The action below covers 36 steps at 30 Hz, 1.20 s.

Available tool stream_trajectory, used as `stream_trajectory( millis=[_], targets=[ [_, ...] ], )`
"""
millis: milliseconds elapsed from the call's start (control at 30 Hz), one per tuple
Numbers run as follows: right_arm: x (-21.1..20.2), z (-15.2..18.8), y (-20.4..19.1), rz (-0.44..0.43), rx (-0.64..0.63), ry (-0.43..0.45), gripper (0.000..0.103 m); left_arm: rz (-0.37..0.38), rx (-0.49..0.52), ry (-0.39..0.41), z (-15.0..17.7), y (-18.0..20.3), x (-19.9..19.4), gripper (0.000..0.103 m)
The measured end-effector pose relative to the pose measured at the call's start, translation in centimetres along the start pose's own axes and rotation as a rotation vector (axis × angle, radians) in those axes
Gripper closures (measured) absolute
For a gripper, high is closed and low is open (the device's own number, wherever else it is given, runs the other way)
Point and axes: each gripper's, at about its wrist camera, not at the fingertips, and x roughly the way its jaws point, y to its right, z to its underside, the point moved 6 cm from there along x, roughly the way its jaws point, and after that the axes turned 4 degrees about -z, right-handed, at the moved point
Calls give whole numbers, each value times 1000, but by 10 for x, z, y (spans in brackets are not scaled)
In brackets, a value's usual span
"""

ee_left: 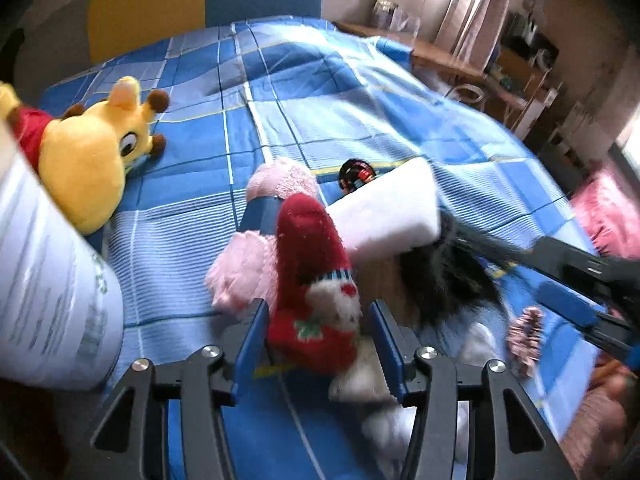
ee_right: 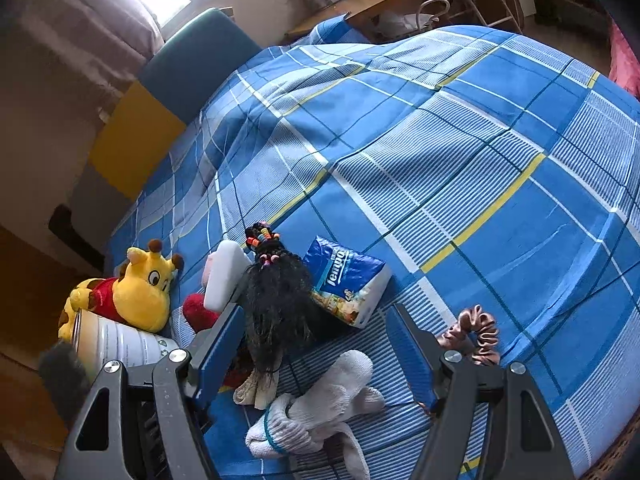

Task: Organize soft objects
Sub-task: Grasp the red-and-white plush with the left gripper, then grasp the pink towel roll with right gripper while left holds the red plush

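Across the blue plaid bedspread (ee_right: 460,152) we are straddling the red Christmas sock (ee_left: 316,292) with our left gripper (ee_left: 316,340), jaws spread and not yet pinching, while our right gripper (ee_right: 316,344) is hovering open over white socks (ee_right: 320,404); next, we judge, closing squarely.

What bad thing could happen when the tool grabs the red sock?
The left tool has the red sock between its fingers, but the pink plush sits right against it, so that might get pinched or dragged along too. The white block leans over the same pile and could tip when the sock comes up. The view is blurry, so the grip may be off-centre.
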Motion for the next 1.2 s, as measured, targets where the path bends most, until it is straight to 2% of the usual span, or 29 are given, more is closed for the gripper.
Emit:
stream_trajectory(
  millis=[33,67,100,167,267,400,467,567,633,667,800,967,1100,1200],
  targets=[
    [0,0,-1,-2,-2,0,29,-15,7,-5,-1,1,7,54],
    [0,0,-1,-3,-7,-1,29,-33,13,-6,-1,1,11,76],
    [1,1,-2,-1,-13,-2,29,-48,5,-7,1,-2,14,77],
    [2,1,-1,3,-17,-2,29,0,-39,25,5,-10,6,80],
    [2,0,-2,6,-31,3,29,49,-62,71,23,-25,-19,80],
    [3,2,-7,4,-56,-4,29,67,-102,54,60,-47,-39,80],
    [4,4,-9,6,-69,-11,29,44,-102,47,85,-60,-48,80],
    [7,6,-11,12,-82,-23,29,13,-82,84,117,-72,-61,80],
    [8,7,-13,7,-91,-30,29,-16,-44,114,127,-70,-65,79],
    [8,8,-15,-3,-97,-33,29,-23,-33,126,129,-69,-65,79],
    [8,16,-36,-56,-186,-43,41,-15,-51,157,132,-73,-58,79],
    [20,41,-71,-103,-341,-129,53,7,-48,193,134,-75,-58,78],
    [35,62,-107,-129,-422,-201,54,27,-64,211,133,-77,-57,78],
    [53,62,-136,-116,-442,-212,53,56,-89,213,133,-81,-57,78]
  ],
)
